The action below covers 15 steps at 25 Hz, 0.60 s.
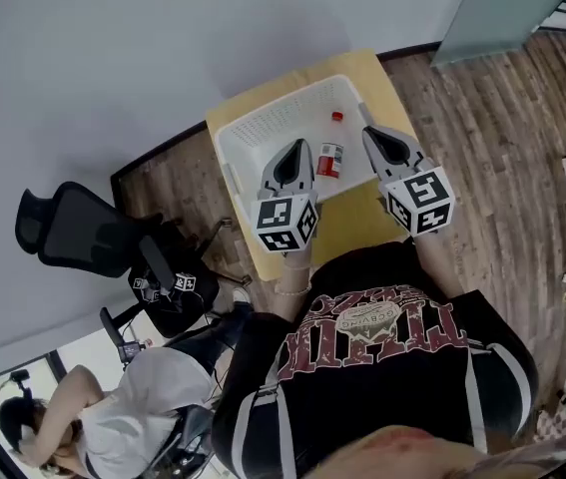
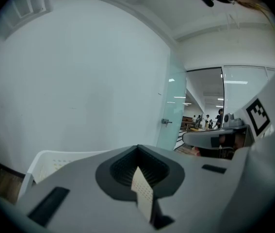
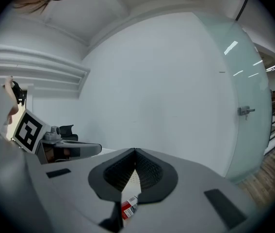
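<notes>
Yellow counter (image 1: 357, 218) carries a white basket (image 1: 263, 128); the red-labelled bottle (image 1: 330, 159) lies in it between my left tongs (image 1: 298, 148) and right tongs (image 1: 370, 131). Both are clenched, empty, above it. I judge one must part, then close squarely across the bottle's sides.

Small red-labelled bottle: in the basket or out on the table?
In. The bottle sits on the floor of the white basket, inside its rim, with a small red piece apart beyond it.
</notes>
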Motion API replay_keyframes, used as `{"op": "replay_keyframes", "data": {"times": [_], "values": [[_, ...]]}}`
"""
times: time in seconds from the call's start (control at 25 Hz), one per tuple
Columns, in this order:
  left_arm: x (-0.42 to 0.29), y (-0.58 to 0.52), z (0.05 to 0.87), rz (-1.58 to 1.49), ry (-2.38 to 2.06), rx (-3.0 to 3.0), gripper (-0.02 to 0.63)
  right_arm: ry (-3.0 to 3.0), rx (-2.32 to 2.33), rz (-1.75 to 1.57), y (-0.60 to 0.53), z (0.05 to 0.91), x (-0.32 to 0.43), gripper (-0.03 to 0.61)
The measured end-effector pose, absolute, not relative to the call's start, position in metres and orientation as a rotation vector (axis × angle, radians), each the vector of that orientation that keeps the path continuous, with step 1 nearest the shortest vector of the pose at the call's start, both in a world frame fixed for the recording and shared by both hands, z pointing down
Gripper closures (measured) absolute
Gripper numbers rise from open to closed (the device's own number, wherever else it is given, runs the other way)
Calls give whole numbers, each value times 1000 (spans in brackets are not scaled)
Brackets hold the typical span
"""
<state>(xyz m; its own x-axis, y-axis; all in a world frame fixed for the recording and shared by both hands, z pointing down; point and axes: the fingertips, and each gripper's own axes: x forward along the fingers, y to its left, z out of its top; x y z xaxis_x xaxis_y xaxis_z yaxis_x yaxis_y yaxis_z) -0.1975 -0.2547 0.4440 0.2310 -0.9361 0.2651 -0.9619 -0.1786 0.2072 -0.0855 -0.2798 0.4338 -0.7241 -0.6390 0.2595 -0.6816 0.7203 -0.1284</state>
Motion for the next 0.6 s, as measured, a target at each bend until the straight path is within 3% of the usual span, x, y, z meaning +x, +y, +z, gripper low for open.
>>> {"op": "replay_keyframes", "data": {"times": [0.6], "values": [[-181,-306,480,279,-1585,2253,568,-2642,1277,366,-297,440,-39,561]]}}
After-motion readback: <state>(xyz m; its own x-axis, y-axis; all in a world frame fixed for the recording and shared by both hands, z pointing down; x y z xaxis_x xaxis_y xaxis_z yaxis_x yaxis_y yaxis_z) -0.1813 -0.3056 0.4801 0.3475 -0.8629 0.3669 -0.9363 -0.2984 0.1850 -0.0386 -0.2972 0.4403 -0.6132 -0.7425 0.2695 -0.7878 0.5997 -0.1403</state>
